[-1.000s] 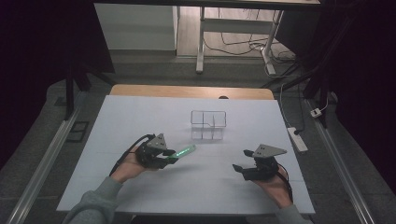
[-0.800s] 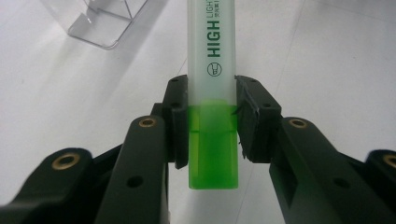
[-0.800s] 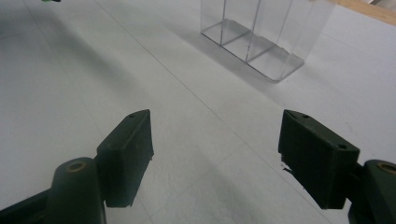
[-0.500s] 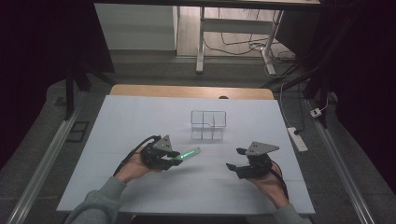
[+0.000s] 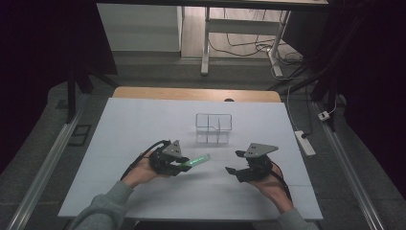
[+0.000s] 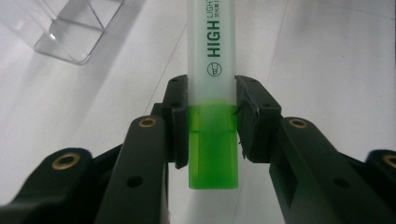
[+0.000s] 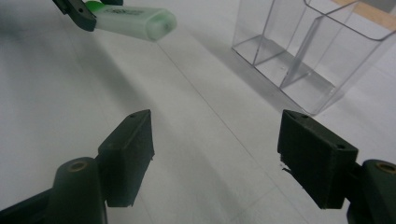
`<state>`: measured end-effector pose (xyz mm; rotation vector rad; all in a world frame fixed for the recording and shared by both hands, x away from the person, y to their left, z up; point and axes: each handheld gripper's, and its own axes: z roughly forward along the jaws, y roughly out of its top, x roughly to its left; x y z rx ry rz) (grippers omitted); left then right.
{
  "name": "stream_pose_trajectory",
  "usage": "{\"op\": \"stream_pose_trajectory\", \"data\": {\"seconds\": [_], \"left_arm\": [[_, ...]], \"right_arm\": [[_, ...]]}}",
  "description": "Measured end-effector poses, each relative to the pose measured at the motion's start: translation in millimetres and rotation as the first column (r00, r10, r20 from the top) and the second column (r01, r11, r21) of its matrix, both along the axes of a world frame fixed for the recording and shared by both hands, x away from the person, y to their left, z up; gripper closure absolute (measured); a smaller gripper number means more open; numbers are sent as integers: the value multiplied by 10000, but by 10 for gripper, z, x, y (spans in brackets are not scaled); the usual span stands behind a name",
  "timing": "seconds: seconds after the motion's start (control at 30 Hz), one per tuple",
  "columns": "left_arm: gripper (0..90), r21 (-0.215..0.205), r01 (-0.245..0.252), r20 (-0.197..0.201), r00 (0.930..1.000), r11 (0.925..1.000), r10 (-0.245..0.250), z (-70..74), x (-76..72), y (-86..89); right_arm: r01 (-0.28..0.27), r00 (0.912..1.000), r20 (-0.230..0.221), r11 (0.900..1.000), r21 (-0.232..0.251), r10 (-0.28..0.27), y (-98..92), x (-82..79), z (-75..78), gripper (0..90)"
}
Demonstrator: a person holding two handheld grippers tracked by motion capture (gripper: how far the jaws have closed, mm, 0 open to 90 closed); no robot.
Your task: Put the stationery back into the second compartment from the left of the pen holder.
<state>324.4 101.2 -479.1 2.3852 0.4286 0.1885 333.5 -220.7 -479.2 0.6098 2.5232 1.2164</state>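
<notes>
The left gripper [image 5: 184, 165] pinches a green highlighter [image 6: 212, 93] near its bright green end, and its two black jaws press on both sides of the pen. The word "HIGH" shows on the pale body. In the high view the highlighter [image 5: 198, 160] sits at about 7 o'clock from the clear plastic box [image 5: 213, 128] and points toward 2 o'clock, up off the white desk [image 5: 143, 120]. The box has dividers inside that split it into small parts, and it stands near the middle of the desk. The right gripper [image 5: 235, 171] is at about 5 o'clock from the box, well apart from the pen. Its jaws are spread wide with nothing between them. In the right gripper view the box [image 7: 303, 46] is at 1 o'clock and the highlighter [image 7: 135, 21] at 11 o'clock.
</notes>
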Motion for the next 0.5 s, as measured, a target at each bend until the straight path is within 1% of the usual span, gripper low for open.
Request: {"op": "stream_pose_trajectory", "data": {"seconds": [0.13,0.2,0.33,0.43,0.5], "left_arm": [[667,60,159,1,9999,9999,-159,5,-6,-35],[667,134,277,17,9996,9995,-277,10,-8,-49],[667,173,363,49,9993,9992,-364,16,-3,-91],[667,233,445,124,9989,9987,-448,26,-2,-120],[667,250,492,122,9987,9985,-496,26,-3,-131]], "right_arm": [[-200,9998,-20,9997,-141,200,66,3,15,260],[-326,9995,-28,9994,-137,326,106,-1,22,260],[-558,9984,-55,9982,-219,557,178,11,43,259],[-559,9984,-42,9974,-453,558,225,34,51,256],[-614,9981,-76,9968,-504,611,249,48,52,256]]}}
